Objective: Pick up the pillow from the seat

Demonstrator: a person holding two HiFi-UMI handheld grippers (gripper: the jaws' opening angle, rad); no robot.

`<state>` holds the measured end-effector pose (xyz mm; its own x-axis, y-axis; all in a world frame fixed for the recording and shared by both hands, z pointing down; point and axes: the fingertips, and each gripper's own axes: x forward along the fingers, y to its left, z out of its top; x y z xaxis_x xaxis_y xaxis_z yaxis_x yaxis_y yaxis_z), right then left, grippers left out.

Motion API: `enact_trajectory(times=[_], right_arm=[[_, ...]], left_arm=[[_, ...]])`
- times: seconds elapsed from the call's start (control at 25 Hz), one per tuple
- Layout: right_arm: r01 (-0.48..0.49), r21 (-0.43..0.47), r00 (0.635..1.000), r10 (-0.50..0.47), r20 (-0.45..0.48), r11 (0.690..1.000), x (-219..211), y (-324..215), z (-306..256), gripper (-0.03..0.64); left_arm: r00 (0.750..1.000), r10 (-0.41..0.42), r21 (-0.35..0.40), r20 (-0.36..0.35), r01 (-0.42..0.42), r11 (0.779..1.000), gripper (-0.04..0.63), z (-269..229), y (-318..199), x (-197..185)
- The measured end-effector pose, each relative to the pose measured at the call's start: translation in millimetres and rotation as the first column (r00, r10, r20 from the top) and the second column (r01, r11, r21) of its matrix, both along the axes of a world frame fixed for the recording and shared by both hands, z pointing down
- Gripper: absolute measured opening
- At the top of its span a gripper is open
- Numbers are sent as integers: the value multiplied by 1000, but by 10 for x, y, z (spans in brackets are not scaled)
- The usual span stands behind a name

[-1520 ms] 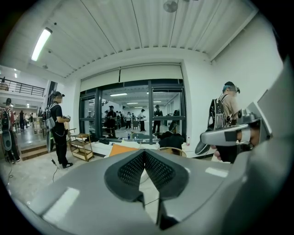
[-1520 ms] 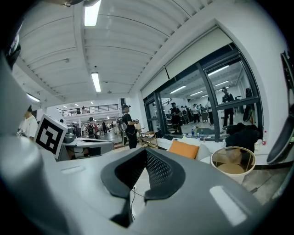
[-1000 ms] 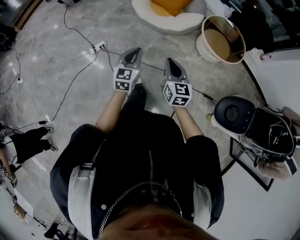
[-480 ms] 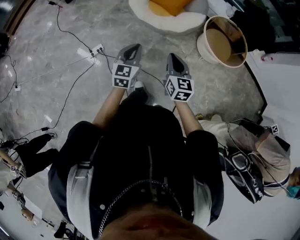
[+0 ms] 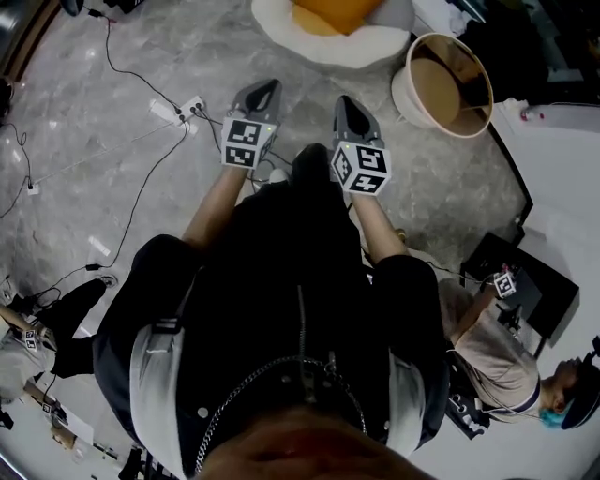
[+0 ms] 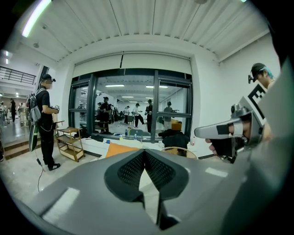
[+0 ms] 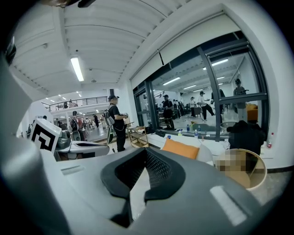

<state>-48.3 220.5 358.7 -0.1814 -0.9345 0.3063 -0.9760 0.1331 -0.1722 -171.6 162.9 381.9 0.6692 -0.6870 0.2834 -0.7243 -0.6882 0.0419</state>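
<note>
Facing both hand-held grippers, pillow lies well apart.

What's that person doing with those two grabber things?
A person holds a gripper in each hand and points both toward a white seat on the floor ahead. The left gripper and right gripper are both shut and empty. The orange pillow lies on the seat, and neither gripper has reached it yet, so it has not been picked up.
</note>
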Motion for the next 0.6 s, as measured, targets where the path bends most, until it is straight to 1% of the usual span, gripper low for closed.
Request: enact_trajectory(times=[0.16,0.32,0.44,0.6], right_arm=[[3,0,1000,-3,4,1000,3,-236,23,3],[9,0,1000,-9,13,1000,55,-565,93,3],[13,-5,1000,-12,21,1000,151,-824,155,3],[5,-8,1000,-5,28,1000,328,-1296,194,3]], left_arm=[[1000,13,-2,5,-13,1000,11,34,-203,57],[1000,17,-5,12,-17,1000,11,101,-551,164],[1000,21,-2,18,-21,1000,11,116,-821,284],[999,34,5,24,-34,999,11,126,-1253,463]])
